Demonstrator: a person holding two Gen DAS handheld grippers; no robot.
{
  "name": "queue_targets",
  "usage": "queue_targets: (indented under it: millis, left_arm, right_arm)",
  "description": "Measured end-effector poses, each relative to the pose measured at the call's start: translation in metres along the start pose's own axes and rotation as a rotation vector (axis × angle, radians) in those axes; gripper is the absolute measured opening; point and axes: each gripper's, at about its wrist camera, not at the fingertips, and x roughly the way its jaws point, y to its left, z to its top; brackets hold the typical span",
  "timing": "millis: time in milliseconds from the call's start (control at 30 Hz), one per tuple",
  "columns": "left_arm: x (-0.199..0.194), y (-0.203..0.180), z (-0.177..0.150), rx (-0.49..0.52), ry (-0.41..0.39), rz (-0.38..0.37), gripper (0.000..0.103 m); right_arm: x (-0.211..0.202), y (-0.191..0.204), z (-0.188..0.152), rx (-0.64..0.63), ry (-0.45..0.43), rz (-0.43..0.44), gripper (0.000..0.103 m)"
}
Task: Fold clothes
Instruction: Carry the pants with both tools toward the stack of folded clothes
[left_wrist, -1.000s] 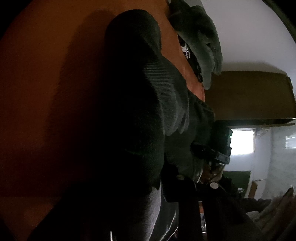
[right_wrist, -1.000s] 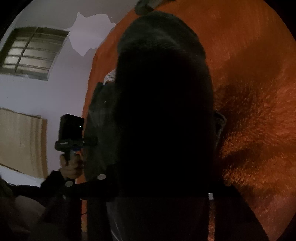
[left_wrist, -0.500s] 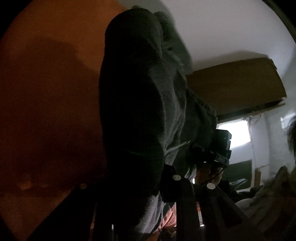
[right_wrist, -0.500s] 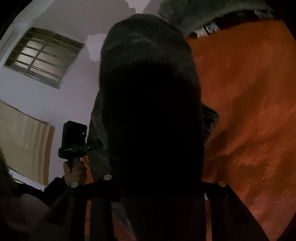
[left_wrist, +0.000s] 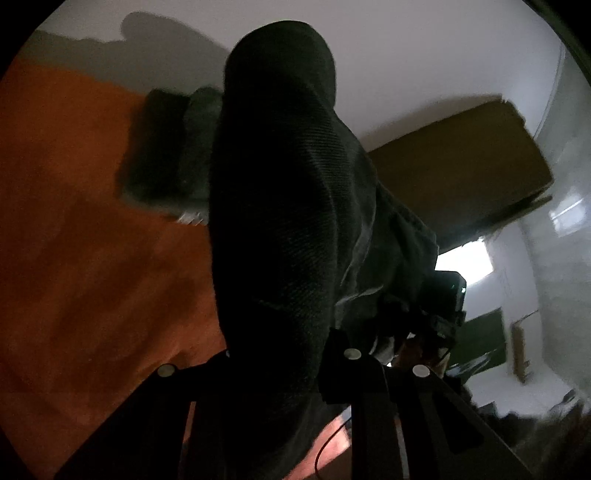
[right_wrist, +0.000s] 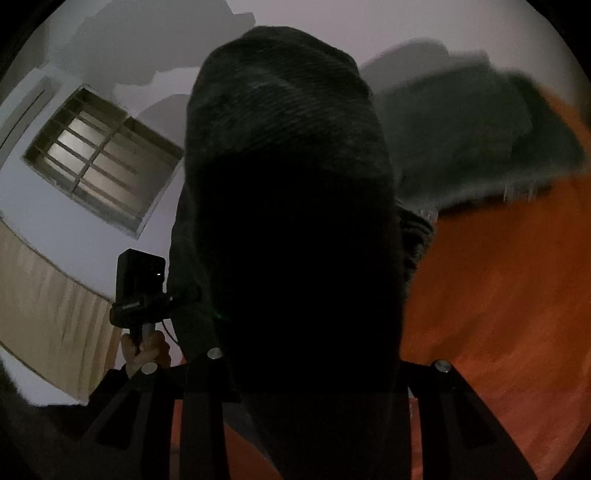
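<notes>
Dark ribbed knit garment (left_wrist: 280, 229) bulging between both tools, left tool (left_wrist: 280, 373) and right tool (right_wrist: 314, 369) clamped on it, orange fuzzy bedspread (left_wrist: 92, 277) beneath

The dark garment (left_wrist: 280, 236) swallows the middle of both views, hiding each gripper's fingertips, so the grip itself can't be read. It buries part of the folded pile (left_wrist: 170, 147) on the orange blanket (left_wrist: 74, 258). From the right wrist that pile (right_wrist: 480, 140) smears with blur. The barred window (right_wrist: 99, 162) is partly covered.
</notes>
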Motion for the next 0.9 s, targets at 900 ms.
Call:
queue_targets:
  millis: [900]
  left_arm:
    - [0.125, 0.010, 0.185, -0.271, -0.038, 0.018, 0.020]
  right_arm:
    - [-0.003, -0.091, 0.257, 0.159, 0.062, -0.062, 0.035]
